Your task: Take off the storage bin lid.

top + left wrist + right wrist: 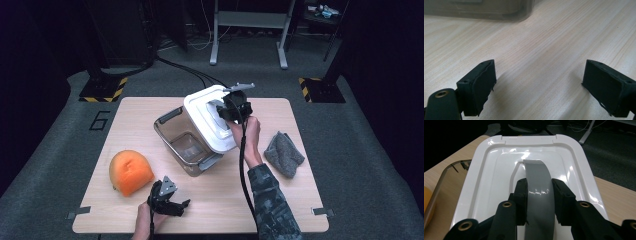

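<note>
Overhead, the right gripper [231, 111] pinches the grey handle [221, 106] of a white lid [207, 117], tilted over a clear smoky bin [182, 145] mid-table.

From above, the right forearm reaches forward in a patterned sleeve; the left gripper [175, 205] rests low near an orange foam lump [130, 171], with a grey cloth [283, 153] lying at the right. Left gripper view: its jaws stand spread over pale wood-grain table [544, 45], nothing between them, and the bin's [481, 10] base is cut off above. Right gripper view: the pads [522, 195] press the glossy curved handle [539, 195] against the smooth lid [499, 170].
</note>
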A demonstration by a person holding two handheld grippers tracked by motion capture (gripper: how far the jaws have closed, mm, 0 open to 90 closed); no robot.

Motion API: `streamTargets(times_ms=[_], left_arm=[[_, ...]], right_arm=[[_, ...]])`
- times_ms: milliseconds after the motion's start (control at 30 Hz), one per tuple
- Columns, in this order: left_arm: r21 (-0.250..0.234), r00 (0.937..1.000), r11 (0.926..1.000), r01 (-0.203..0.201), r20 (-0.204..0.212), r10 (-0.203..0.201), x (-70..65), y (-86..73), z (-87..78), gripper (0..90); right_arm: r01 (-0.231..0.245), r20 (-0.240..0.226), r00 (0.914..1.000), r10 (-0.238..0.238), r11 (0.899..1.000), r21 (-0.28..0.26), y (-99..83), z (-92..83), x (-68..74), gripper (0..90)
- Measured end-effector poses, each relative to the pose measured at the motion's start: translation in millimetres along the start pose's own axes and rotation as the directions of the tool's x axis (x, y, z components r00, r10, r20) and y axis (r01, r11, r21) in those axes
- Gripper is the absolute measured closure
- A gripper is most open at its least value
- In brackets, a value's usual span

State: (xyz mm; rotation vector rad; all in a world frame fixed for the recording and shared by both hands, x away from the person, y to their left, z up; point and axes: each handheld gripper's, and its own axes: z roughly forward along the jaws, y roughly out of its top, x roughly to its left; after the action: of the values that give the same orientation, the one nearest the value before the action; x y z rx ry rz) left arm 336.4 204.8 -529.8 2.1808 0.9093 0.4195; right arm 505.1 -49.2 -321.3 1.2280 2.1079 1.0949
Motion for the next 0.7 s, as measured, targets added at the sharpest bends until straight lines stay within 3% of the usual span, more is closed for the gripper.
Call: streamTargets(times_ms=[700], left_arm=[[-0.002, 1.0, 1.0, 0.0, 0.004, 0.0, 0.1, -0.1, 0.3, 11.0]], right_arm=[[-0.077, 0.085, 0.9933, 0.078, 0.997, -0.009, -13.1, -12.8, -48.4, 66.8]])
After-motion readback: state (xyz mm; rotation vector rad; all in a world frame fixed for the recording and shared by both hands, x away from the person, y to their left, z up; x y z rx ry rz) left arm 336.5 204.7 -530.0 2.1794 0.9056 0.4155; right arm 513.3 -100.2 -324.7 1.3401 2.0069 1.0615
